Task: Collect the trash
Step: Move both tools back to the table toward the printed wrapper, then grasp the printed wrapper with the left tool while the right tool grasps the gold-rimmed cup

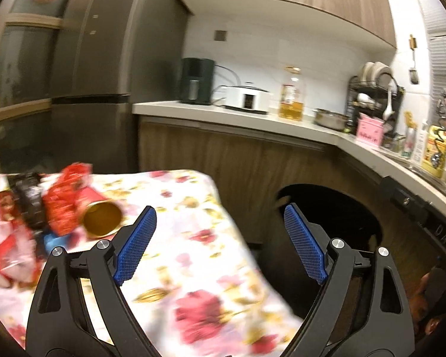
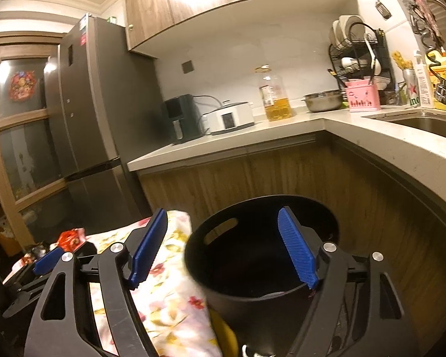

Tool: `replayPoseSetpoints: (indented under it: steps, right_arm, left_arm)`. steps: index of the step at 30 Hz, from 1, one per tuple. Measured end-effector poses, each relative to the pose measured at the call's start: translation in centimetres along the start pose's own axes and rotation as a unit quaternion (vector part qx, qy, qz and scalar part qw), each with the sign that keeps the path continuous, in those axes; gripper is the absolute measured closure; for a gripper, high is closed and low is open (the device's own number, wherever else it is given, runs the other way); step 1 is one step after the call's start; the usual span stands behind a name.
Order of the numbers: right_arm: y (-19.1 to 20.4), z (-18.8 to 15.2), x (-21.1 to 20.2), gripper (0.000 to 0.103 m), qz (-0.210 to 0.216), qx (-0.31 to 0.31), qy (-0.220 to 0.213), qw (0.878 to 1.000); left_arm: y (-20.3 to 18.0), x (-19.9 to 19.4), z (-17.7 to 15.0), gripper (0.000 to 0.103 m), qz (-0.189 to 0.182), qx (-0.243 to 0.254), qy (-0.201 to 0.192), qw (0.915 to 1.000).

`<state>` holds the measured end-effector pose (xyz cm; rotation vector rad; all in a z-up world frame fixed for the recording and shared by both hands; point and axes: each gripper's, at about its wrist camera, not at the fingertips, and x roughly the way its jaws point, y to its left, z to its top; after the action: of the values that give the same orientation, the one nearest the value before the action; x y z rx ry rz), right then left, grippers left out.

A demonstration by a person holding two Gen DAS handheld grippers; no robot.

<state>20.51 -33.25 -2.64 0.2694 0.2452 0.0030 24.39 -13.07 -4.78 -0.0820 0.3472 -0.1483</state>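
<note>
Trash lies at the left of a table with a floral cloth (image 1: 193, 238): a red paper cup (image 1: 99, 212) on its side with a gold inside, red crumpled wrappers (image 1: 62, 196) and a dark packet (image 1: 29, 202). My left gripper (image 1: 220, 238) is open and empty, above the cloth, right of the cup. A black trash bin (image 2: 252, 255) stands beside the table. My right gripper (image 2: 223, 247) is open and empty, above the bin's rim. In the right wrist view the left gripper's blue fingertip (image 2: 47, 260) shows at the left, near a red wrapper (image 2: 70, 239).
An L-shaped counter (image 2: 282, 128) runs behind, with an air fryer (image 2: 183, 117), a white cooker (image 2: 230, 117), an oil bottle (image 2: 275, 95), a steel bowl (image 2: 324, 101), a dish rack (image 2: 359, 56) and a sink (image 2: 425, 122). A tall fridge (image 2: 89, 104) stands at the left.
</note>
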Motion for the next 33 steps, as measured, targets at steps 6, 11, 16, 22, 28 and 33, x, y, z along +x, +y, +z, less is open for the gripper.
replayPoseSetpoints:
  steps: [6,11,16,22,28,33]
  right_arm:
    - [3.6,-1.2,-0.6,0.028,0.029,-0.006,0.007,1.000]
    - [7.4,-3.1,-0.9,0.028,0.062,-0.020,0.021,0.998]
    - [11.1,-4.7,-0.9,0.028,0.091,-0.034,0.035,0.995]
    - [14.6,-5.8,-0.5,0.028,0.118,-0.048,0.048,0.991]
    - [16.7,-6.6,0.3,0.028,0.130,-0.062,0.056,0.988]
    - [17.8,-6.9,1.4,0.028,0.134,-0.062,0.063,0.987]
  left_arm:
    - [5.6,-3.2,-1.2,0.017,0.079,-0.020,-0.008,0.9966]
    - [10.5,-5.5,-2.1,0.017,0.137,-0.039,-0.011,0.9898]
    - [15.5,-7.1,-3.2,0.017,0.179,-0.063,-0.002,0.9819]
    - [19.7,-7.2,-3.6,0.029,0.196,-0.093,0.009,0.9762]
    - [21.4,-5.4,-3.6,0.049,0.176,-0.112,0.030,0.9776]
    - [22.0,-3.9,-4.0,0.072,0.169,-0.118,0.054,0.9770]
